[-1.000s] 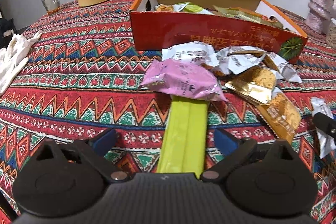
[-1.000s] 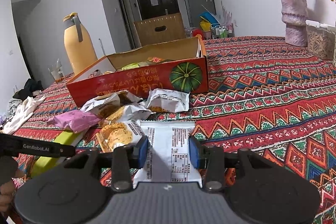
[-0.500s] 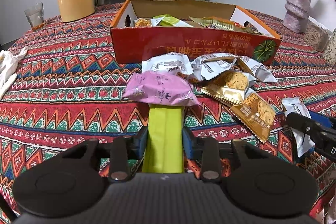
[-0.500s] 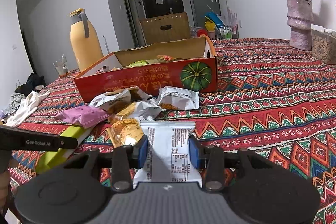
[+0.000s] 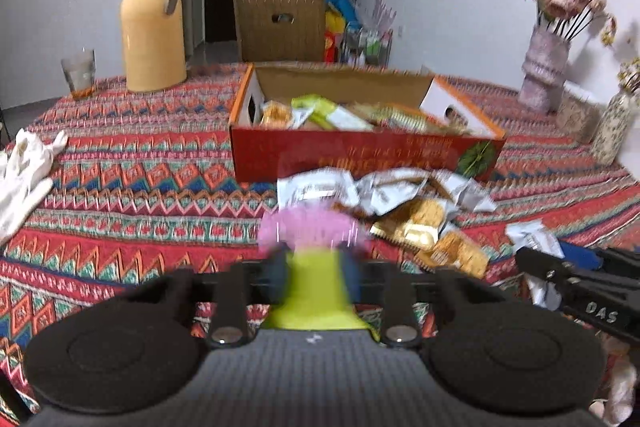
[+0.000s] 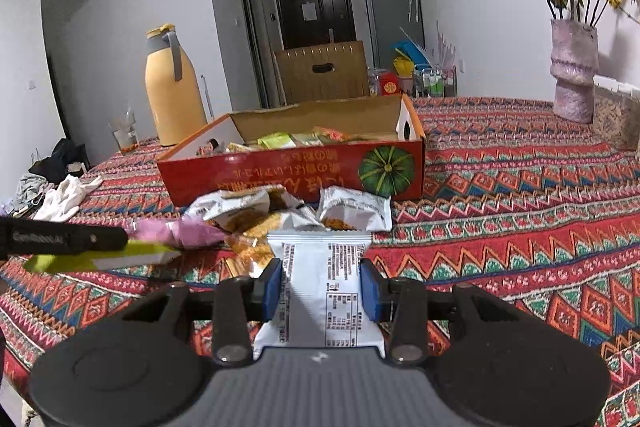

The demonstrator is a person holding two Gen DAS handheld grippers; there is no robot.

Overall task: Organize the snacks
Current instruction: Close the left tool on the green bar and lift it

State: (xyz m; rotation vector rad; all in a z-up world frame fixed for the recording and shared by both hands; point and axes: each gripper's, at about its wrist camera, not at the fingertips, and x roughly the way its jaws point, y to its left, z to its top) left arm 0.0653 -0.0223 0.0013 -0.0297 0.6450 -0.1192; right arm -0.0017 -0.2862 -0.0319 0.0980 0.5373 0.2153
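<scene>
So both grippers are loaded up right now. The left gripper (image 5: 314,277) has its jaws closed on a long flat lime-green snack bar (image 5: 316,291), which is blurry in the left wrist view, and from the right wrist view that bar (image 6: 108,259) looks lifted off the patterned red woven tablecloth (image 6: 520,227). The right gripper (image 6: 320,289) has its blue pads clamped on both side edges of a white foil snack packet with black print (image 6: 324,291).

The target, I'd guess, is the open red cardboard box with a green pumpkin picture (image 6: 296,175), sitting at the far side of the loose pile and already partly full of packets. To do this well I'd carry each snack up and over the near wall of the box before releasing, since that wall stands well above the pile. The green bar is long and held near one end, so it may droop or swing. Keep it level and slow. A soft pink wrapped snack (image 5: 310,229) lies right at the bar's far tip, so lift clear before moving forward or it gets dragged. Send one arm in at a time so they don't clash over the box.

Readable stuff: "GenRobot.AI" on the left gripper's side in the right view, "DAS" on the right gripper's arm in the left view. The box has yellow East Asian lettering, upside down from here, can't read it. The white packet's print is too small to read.
</scene>
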